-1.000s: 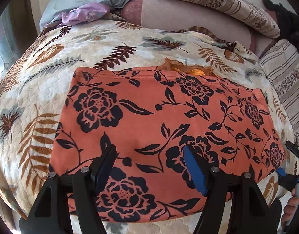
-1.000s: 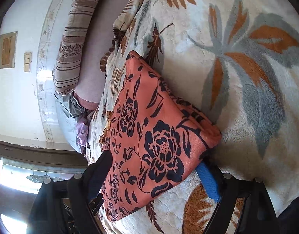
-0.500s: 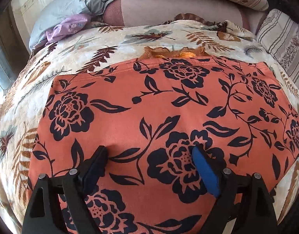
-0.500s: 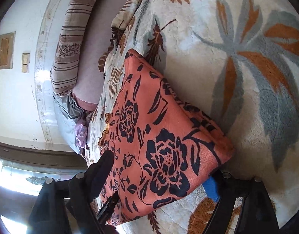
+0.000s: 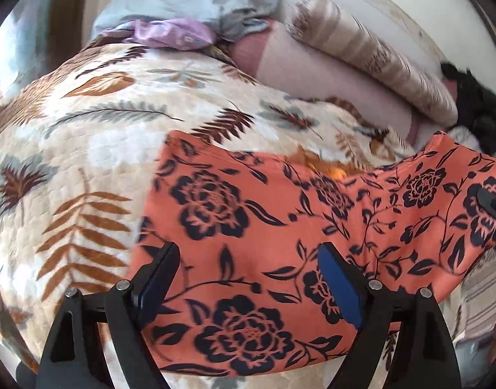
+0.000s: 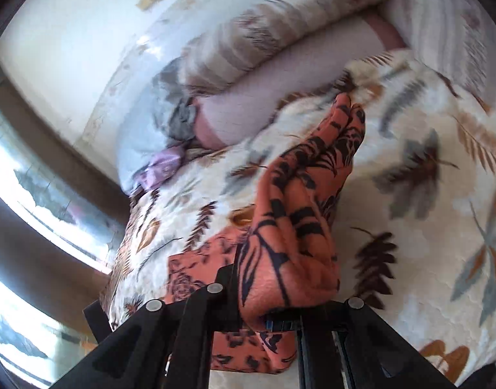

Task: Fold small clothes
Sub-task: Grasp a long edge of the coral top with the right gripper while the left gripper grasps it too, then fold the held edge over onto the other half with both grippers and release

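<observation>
While right gripper [image 6: 277, 317], jaws just closed, pinches lifted right edge of orange floral garment [image 5: 264, 233], rest lies on leaf-print blanket [image 5: 86, 149], long axis parallel to pillows [image 5: 361, 64]; bare blanket left; left gripper [image 5: 248, 278] spread wide above near edge, holding nothing.

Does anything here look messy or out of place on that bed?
Mostly no. The orange floral cloth lies flat on the leaf-print blanket, but its right end is bunched and lifted, pinched in the right hand-held gripper. A small orange-yellow piece peeks out from behind its far edge. Crumpled grey and purple clothes sit by the pillows.

Both wrist views close, angled down (sharing garment [image 5: 248, 227])
</observation>
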`<state>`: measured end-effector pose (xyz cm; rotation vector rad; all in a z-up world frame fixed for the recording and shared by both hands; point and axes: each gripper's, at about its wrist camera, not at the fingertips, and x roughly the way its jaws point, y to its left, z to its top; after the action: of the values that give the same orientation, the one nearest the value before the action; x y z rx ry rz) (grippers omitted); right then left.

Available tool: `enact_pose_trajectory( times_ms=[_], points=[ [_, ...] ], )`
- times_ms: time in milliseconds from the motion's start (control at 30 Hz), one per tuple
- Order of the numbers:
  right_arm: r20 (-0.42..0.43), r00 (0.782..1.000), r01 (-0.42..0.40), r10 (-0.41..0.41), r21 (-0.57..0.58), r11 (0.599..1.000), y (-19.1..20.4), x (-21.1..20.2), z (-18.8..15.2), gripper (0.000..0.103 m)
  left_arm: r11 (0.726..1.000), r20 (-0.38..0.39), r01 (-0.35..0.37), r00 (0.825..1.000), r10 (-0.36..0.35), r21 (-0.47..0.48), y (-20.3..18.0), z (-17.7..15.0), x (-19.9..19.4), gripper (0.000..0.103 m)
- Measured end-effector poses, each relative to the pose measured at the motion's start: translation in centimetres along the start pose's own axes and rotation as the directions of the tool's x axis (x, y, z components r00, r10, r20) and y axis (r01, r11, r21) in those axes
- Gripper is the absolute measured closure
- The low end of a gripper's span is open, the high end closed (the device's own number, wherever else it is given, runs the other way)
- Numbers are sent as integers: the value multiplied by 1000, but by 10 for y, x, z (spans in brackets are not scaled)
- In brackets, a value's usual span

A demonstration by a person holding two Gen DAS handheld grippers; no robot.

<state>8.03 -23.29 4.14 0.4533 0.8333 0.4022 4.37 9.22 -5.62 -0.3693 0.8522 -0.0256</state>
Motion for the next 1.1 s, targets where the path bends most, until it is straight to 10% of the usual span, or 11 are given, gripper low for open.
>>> enact_pose_trajectory(
  times_ms=[167,300,633,833,933,1000,1100],
  points=[
    [-186,981,-90,60,-160,983,81,72,-71,94,980,12,118,993,-118,-161,65,6,-28,15],
    [-404,914,-76,30,-99,992,71,148,-130,94,940,-26,224,971,-239,-258,91,10,-13,15],
    [-348,928,-142,131,-8,990,61,131,-107,94,874,-58,367,913,-405,-319,83,46,15,15],
    [-319,941,-140,116,-51,989,73,123,-116,94,926,-230,268,915,-331,-266,53,81,61,15],
    [-308,946,-135,101,-91,987,82,119,-121,94,956,-320,200,911,-262,-214,43,90,84,38],
    [-302,950,-127,84,-127,984,88,116,-124,94,972,-357,170,909,-218,-160,38,93,92,75],
    [-281,958,-113,57,-186,976,95,110,-123,94,978,-340,198,917,-208,-64,29,103,86,86]
  ],
)
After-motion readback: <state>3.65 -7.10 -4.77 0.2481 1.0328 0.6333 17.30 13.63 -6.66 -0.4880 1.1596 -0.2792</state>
